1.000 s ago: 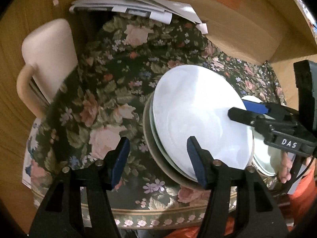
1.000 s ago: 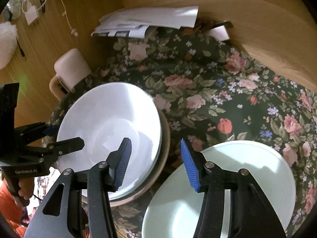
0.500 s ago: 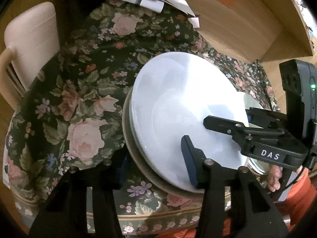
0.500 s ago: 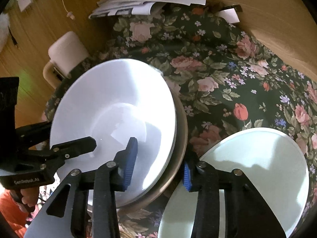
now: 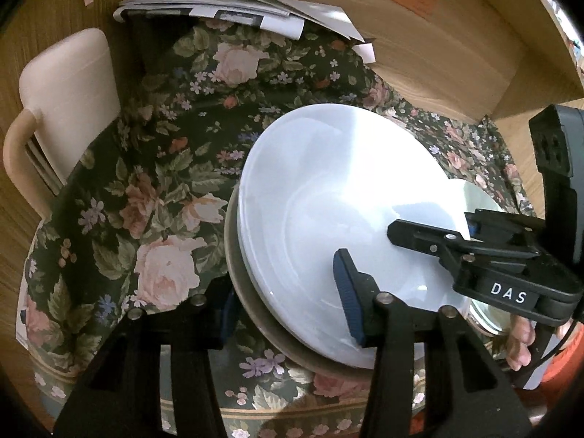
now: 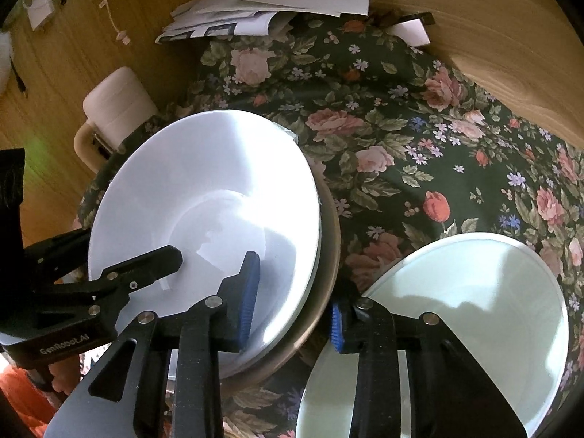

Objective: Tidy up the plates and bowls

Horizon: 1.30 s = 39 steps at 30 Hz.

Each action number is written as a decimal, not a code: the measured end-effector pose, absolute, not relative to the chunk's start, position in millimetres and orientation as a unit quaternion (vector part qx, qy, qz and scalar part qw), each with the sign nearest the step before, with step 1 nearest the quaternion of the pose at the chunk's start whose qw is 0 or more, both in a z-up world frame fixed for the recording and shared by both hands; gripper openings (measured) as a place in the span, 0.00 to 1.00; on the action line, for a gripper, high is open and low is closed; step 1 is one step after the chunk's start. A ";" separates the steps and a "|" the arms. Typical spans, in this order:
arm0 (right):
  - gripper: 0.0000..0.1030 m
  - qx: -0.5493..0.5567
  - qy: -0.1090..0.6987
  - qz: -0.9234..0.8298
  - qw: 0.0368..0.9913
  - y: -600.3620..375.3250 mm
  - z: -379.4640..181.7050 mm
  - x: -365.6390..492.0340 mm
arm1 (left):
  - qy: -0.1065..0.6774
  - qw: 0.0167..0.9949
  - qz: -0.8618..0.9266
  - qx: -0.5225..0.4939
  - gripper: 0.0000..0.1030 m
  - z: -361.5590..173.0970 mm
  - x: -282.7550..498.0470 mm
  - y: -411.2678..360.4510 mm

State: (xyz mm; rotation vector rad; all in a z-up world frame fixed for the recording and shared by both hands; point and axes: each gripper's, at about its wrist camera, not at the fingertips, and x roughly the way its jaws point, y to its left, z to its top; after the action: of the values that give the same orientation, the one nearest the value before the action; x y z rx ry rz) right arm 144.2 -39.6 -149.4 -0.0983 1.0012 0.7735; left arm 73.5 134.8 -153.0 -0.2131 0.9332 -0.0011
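A stack of plates lies on the floral tablecloth: a white plate [image 5: 328, 204] [image 6: 204, 197] on top, a brown plate [image 5: 255, 321] [image 6: 325, 255] at the bottom. My left gripper [image 5: 288, 303] straddles the stack's left edge, one finger over the white plate, one outside the brown rim. My right gripper [image 6: 292, 299] straddles the stack's right edge the same way. Both stand open around the rim; I cannot tell whether the pads touch it. A pale green plate [image 6: 474, 310] lies apart at the right.
The round table [image 5: 299, 416] has a dark floral cloth. A pile of papers [image 5: 233, 11] lies at its far edge by a wooden wall [image 6: 492, 36]. A cream chair [image 5: 62, 84] stands at the left.
Both grippers moved in onto the stack from opposite sides, each with one finger over the white plate and one outside the brown rim. The plates have not visibly moved.
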 end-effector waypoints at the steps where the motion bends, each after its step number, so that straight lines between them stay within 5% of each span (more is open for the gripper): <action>1: 0.28 -0.040 0.469 0.362 0.805 -40.5 -149.0 145.5 | 0.449 0.888 0.001 -0.102 0.46 -152.2 74.1 134.7; 39: 0.26 0.043 0.413 0.279 0.866 -154.3 -100.9 134.3 | 0.423 0.899 -0.092 -0.066 0.46 -105.2 94.3 41.0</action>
State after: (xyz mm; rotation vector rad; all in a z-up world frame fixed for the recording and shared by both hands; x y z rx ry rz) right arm 134.3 -154.3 -100.9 0.0891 0.8640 0.5837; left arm 94.3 41.0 -105.2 -0.1371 0.8754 -0.1901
